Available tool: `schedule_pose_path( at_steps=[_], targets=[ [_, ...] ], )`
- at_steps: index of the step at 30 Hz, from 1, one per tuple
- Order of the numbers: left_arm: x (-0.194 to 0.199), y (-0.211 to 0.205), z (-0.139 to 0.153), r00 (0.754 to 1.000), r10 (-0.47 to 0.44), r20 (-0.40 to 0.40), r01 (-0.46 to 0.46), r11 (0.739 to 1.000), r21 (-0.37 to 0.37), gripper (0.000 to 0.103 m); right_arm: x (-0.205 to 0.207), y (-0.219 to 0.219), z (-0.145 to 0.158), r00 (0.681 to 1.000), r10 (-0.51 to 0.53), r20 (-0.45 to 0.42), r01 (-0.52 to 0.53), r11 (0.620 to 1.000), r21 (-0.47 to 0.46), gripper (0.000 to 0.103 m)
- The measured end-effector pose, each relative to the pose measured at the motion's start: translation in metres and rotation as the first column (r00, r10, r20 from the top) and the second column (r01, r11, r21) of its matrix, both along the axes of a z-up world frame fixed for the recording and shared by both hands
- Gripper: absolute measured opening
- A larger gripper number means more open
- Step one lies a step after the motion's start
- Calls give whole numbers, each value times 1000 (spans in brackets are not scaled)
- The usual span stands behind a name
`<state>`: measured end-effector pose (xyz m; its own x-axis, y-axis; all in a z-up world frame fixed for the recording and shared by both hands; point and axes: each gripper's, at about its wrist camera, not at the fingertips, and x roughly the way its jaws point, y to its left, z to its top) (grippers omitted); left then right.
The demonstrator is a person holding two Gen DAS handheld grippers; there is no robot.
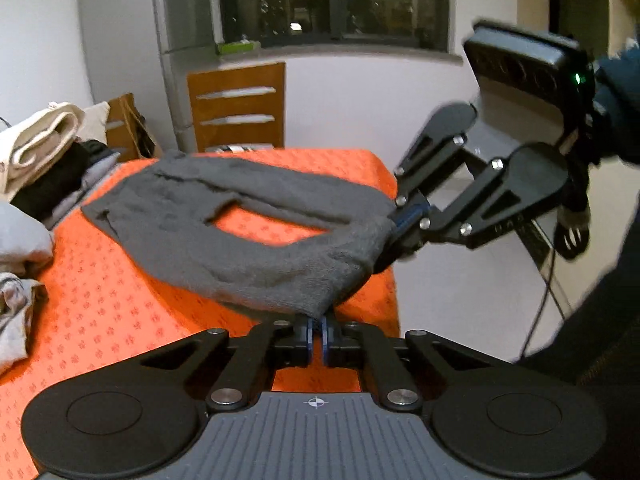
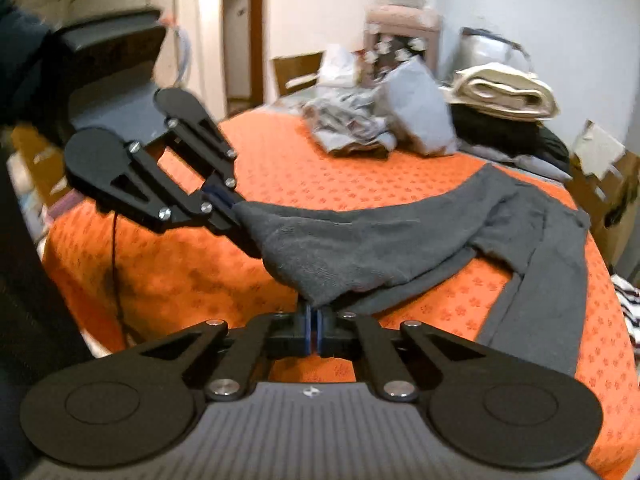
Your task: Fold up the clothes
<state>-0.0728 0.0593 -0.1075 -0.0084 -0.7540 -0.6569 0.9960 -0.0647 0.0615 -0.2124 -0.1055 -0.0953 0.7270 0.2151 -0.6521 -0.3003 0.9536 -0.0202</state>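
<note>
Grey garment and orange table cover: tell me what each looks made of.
Grey garment: looks like a soft knit, perhaps fleece or terry; its surface is matte and fuzzy, and it sags limply between the left gripper and right gripper. Orange table cover: probably thin woven fabric, smooth, with a small repeated darker motif.

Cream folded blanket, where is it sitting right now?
The cream folded blanket sits atop a black garment at the far right of the orange tablecloth in the right wrist view, beyond the grey garment; it appears far left in the left wrist view.
</note>
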Motion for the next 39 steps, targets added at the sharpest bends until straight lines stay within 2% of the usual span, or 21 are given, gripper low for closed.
schedule_pose_path(
  at_steps=[2, 8, 14, 16, 19, 21, 24, 27, 30, 31, 34, 37, 39],
  targets=[
    [0, 1, -5, 1000, 11, -13, -11, 1000, 14, 6, 1, 5, -9, 999, 25, -28, -26, 999, -33, 4],
    [-1, 5, -21, 997, 51, -59, -47, 997, 65, 7, 7, 11, -39, 996, 26, -88, -28, 999, -21, 8],
    [-1, 8, -38, 990, 93, -103, -81, 990, 116, 12, -4, 11, -36, 991, 25, -135, -28, 999, -22, 10],
    [-1, 20, -32, 982, 128, -137, -113, 988, 109, 12, -11, 8, -28, 991, 1, -132, -4, 1000, -21, 10],
    [1, 35, -15, 962, 190, -198, -182, 982, 60, 12, -13, 6, -10, 996, -42, -84, 42, 999, 5, 10],
    [3, 34, -6, 947, 224, -230, -225, 974, 24, 12, -11, 5, 2, 997, -69, -46, 70, 997, 34, 10],
    [3, 20, -5, 933, 254, -254, -263, 965, -1, 13, 3, 10, 3, 997, -74, -27, 75, 995, 69, 10],
    [2, 1, -15, 932, 256, -256, -266, 964, -3, 13, 16, 17, -12, 997, -61, -46, 63, 997, 50, 10],
    [-1, -11, -31, 940, 247, -235, -243, 969, 46, 14, 24, 19, -34, 993, -68, -97, 73, 996, 49, 11],
    [-3, -15, -37, 944, 243, -222, -234, 970, 67, 15, 24, 19, -37, 992, -73, -100, 79, 995, 54, 11],
    [-6, -18, -38, 954, 232, -189, -223, 972, 69, 17, 21, 18, -32, 992, -92, -90, 98, 993, 67, 14],
    [-11, -14, -33, 963, 217, -161, -210, 976, 60, 35, 10, 15, -20, 993, -107, -58, 111, 992, 62, 19],
    [-14, -12, -28, 968, 207, -142, -202, 978, 54, 41, 0, 10, -15, 990, -131, -46, 133, 990, 46, 27]
  ],
)
